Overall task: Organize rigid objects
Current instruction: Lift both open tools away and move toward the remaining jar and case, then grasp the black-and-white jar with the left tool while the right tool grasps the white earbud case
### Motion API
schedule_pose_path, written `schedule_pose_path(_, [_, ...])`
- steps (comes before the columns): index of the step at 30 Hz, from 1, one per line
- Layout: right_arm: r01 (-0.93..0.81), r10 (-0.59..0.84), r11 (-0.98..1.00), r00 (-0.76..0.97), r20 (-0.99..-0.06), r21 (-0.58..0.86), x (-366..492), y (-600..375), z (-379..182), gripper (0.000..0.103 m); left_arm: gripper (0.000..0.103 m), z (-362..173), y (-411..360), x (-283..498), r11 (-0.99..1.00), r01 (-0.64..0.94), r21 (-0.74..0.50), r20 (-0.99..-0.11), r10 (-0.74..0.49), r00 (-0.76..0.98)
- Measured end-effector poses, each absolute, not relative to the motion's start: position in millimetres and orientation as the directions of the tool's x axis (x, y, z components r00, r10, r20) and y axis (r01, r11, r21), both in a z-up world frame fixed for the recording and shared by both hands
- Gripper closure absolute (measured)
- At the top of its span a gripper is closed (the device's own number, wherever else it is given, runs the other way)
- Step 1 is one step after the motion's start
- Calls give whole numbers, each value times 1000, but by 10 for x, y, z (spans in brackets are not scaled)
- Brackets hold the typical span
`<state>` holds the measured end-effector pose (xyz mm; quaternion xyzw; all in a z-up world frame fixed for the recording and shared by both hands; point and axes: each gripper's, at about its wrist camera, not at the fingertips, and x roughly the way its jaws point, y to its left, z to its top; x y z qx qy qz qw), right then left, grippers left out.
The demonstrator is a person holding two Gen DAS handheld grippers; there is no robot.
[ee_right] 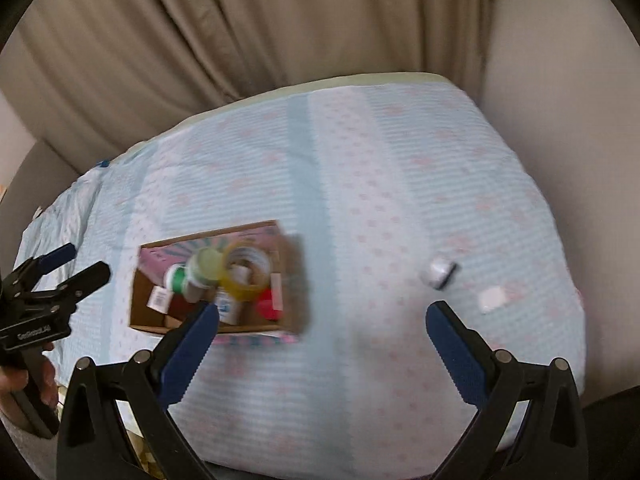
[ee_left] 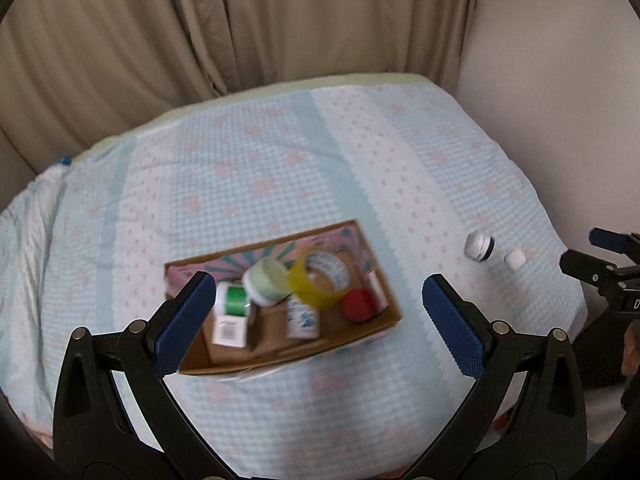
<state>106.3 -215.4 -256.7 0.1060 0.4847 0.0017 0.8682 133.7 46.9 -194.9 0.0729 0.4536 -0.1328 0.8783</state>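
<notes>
Above the quilted bed (ee_left: 360, 152), left tongs (ee_left: 316, 320) and right tongs (ee_right: 320, 340) gape wide, holding nothing.

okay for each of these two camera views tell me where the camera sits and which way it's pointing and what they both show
Left wrist: sits on the left gripper, looking forward and down at the cardboard box; the right gripper's tip enters at the right edge.
Right wrist: sits on the right gripper, looking down at the bed; the left gripper and holding hand show at left.
Shared: box, bed, small white cap, beige curtain.
</notes>
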Motion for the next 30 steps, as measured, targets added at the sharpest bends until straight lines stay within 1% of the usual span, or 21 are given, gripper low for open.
schedule_pose_path(5, [78, 72, 989, 507, -859, 129, 967, -2816, -2656, 0, 0, -1992, -255, 1261, 959, 280, -44, -815, -196, 545])
schedule_pose_path(9, [45, 34, 997, 501, -865, 65, 898, -3195, -2773, 0, 0, -2165, -848, 1262, 952, 305, -39, -841, -196, 504])
schedule_pose_path(14, [58, 49, 994, 474, -879, 87, 904, -3559, -3001, 0, 0, -2372, -1426, 1282, 928, 371, -27, -864, -209, 458])
schedule_pose_path(17, [68, 35, 995, 465, -884, 75, 928, -3710, -3181, 0, 0, -2561, -1727, 1343, 905, 424, -27, -878, -224, 423])
schedule_pose_path(22, [98, 19, 993, 465, -885, 72, 955, -3904, -3466, 0, 0, -3011, -2178, 1511, 857, 514, -41, -898, -257, 356])
schedule_pose_path(24, [107, 8, 992, 457, -889, 64, 994, -3956, -3644, 0, 0, -3209, -2322, 1574, 841, 540, -46, -904, -265, 335])
schedule_pose_path(27, [114, -16, 993, 446, -895, 39, 1078, -4002, -3932, 0, 1, -3532, -2485, 1675, 816, 572, -81, -894, -313, 321])
schedule_pose_path(30, [125, -28, 992, 448, -893, 32, 1153, -4059, -4223, 0, 2, -3886, -2595, 1777, 800, 593, -86, -895, -324, 307])
